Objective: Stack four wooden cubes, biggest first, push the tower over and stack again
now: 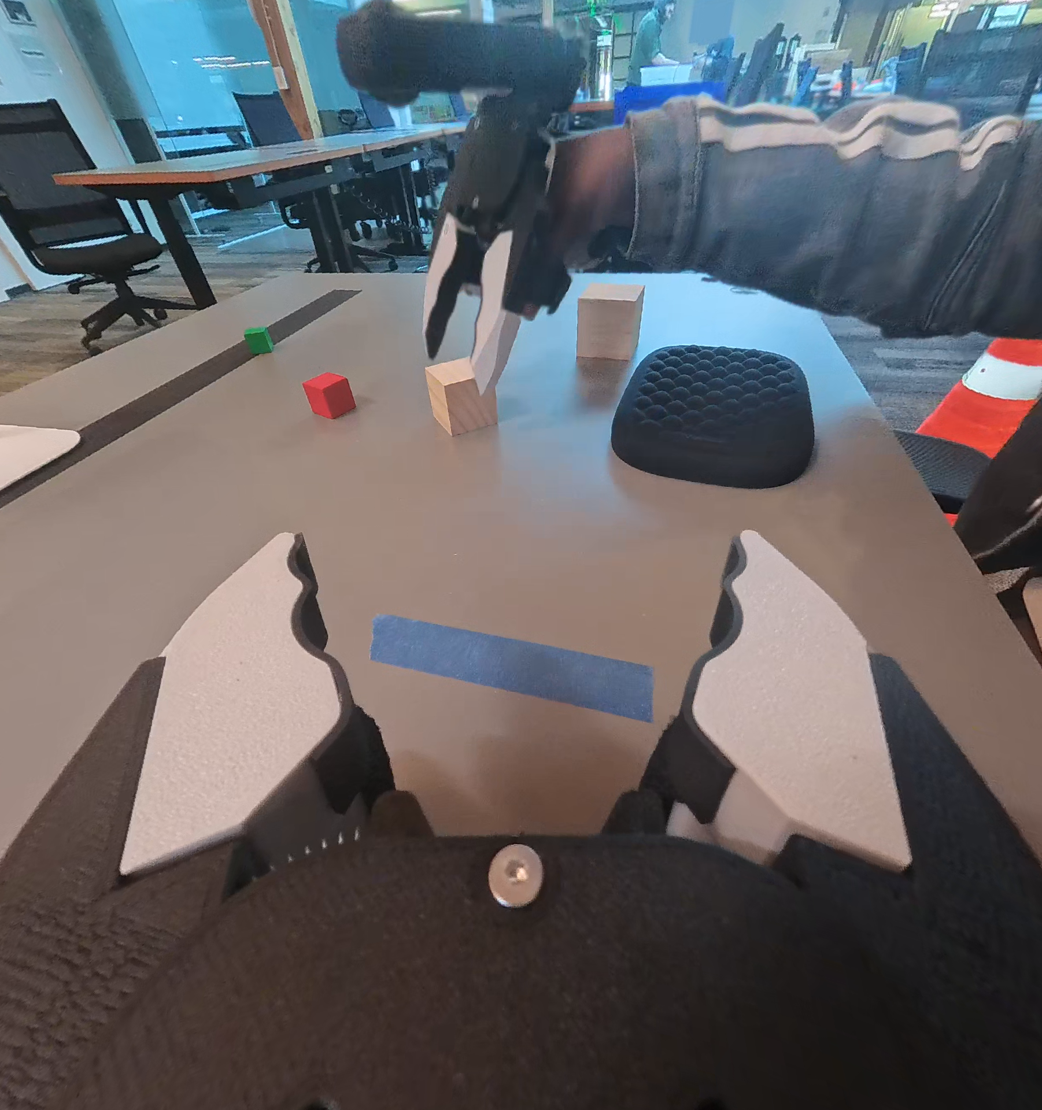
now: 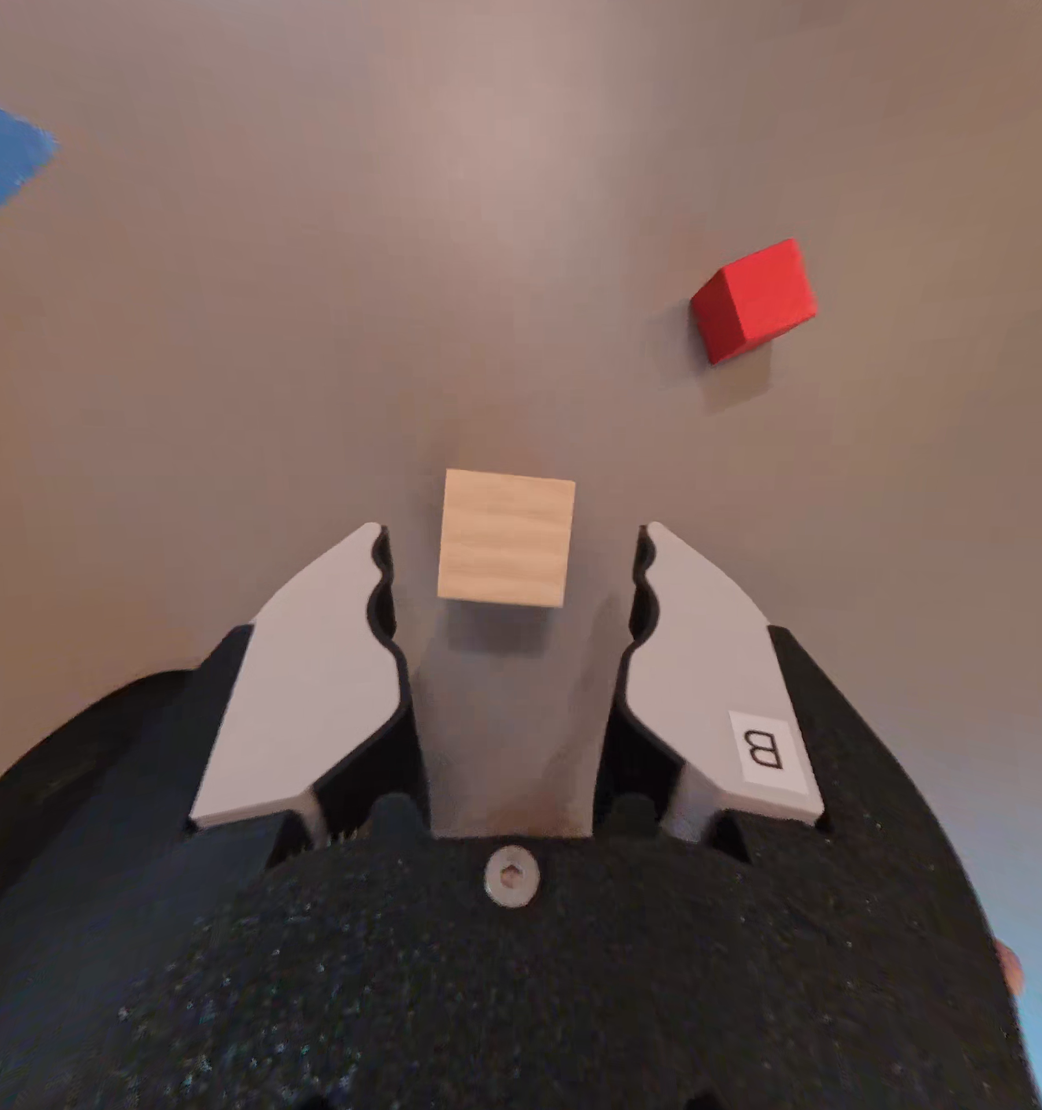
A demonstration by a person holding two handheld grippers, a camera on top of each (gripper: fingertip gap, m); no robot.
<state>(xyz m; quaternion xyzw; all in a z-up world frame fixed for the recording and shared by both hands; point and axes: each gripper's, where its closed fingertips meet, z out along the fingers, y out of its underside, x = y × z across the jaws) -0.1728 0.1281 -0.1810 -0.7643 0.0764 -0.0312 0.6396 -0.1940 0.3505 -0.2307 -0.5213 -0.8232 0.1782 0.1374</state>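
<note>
Grey desk [image 1: 266,540], four cubes scattered and none stacked.

Right tongs [image 2: 515,564] hang straight above the small plain cube [image 2: 505,536], fingers either side with clear gaps, not gripping; its faces run square to them, so the next move looks like a straight drop and close. From that cube, the big cube [image 1: 610,321] stands beyond, the red cube [image 1: 328,394] and green cube [image 1: 259,339] off to its far side. Left tongs [image 1: 518,600] sit wide and empty, nearer the blue tape [image 1: 509,664]. A lettered sticker [image 2: 765,748] marks one right finger.
</note>
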